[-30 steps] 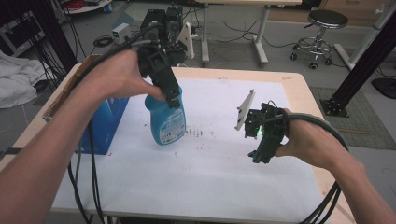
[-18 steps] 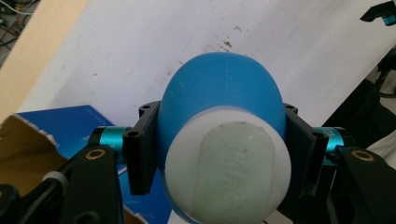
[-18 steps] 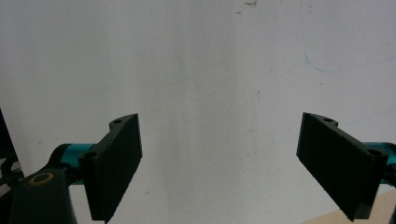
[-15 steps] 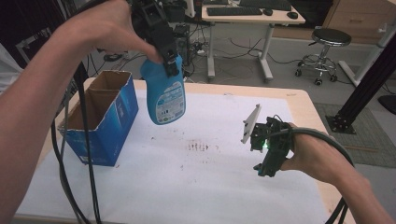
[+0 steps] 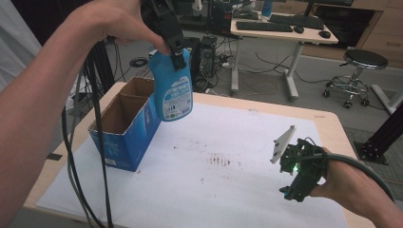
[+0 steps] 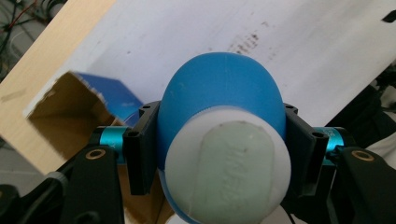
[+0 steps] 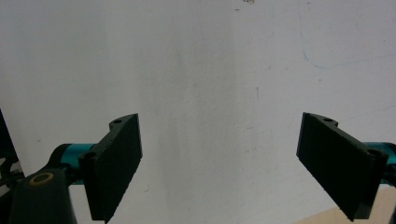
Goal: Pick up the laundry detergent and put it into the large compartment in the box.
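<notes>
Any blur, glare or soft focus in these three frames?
High view: even indoor light, no glare, and the raised bottle and box read clearly. Left gripper view: the bottle's white cap is so close that it looks soft, while the paper behind stays fairly sharp. Right gripper view: flat light on the white paper, faint shadow bands, and the right tool's open jaws are crisp.

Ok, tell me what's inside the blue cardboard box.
The blue cardboard box is open on top, showing bare brown inner walls and a divider. Its bottom is hidden by its front wall, so anything lying there can't be seen.
</notes>
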`<state>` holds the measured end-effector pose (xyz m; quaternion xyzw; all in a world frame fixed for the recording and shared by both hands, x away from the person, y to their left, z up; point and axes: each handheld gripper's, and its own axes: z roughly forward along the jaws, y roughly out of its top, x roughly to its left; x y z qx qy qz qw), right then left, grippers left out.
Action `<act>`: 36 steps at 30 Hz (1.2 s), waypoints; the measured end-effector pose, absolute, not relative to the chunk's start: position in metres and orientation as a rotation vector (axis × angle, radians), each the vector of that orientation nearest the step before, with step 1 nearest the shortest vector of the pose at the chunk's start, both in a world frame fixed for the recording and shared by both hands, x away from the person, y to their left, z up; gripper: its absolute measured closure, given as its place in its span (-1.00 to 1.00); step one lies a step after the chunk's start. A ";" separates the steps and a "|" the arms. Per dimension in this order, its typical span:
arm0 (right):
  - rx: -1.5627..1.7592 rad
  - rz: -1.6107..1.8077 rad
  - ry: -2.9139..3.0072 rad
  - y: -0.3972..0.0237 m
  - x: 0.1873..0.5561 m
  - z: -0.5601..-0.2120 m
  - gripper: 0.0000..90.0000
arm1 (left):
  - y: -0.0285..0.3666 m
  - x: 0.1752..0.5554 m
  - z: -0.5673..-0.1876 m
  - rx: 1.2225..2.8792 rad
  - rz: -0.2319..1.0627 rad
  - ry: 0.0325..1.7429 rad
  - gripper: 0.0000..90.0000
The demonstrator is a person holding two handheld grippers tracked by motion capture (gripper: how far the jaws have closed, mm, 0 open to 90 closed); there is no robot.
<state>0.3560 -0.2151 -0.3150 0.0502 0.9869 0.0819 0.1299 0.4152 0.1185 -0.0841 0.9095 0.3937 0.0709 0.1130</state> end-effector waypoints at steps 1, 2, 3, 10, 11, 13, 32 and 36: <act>0.139 0.238 2.868 -0.215 0.356 -0.315 -0.71 | 0.119 0.415 -0.084 2.668 0.208 1.155 -0.15; 0.139 0.238 2.868 -0.215 0.356 -0.315 -0.71 | 0.124 0.415 -0.083 2.670 0.220 1.164 -0.15; 0.138 0.236 2.868 -0.214 0.357 -0.316 -0.70 | 0.129 0.414 -0.083 2.666 0.231 1.178 -0.15; 0.120 0.240 2.867 -0.212 0.357 -0.316 -0.70 | 0.170 0.413 -0.081 2.643 0.252 1.278 -0.15; 0.120 0.240 2.867 -0.212 0.357 -0.316 -0.70 | 0.170 0.413 -0.081 2.643 0.252 1.278 -0.15; 0.134 0.231 2.869 -0.211 0.356 -0.316 -0.70 | 0.178 0.413 -0.082 2.636 0.263 1.299 -0.15; 0.142 0.220 2.871 -0.208 0.356 -0.322 -0.70 | 0.226 0.413 -0.089 2.635 0.285 1.350 -0.15; 0.118 0.222 2.870 -0.206 0.355 -0.322 -0.70 | 0.230 0.412 -0.092 2.638 0.286 1.350 -0.15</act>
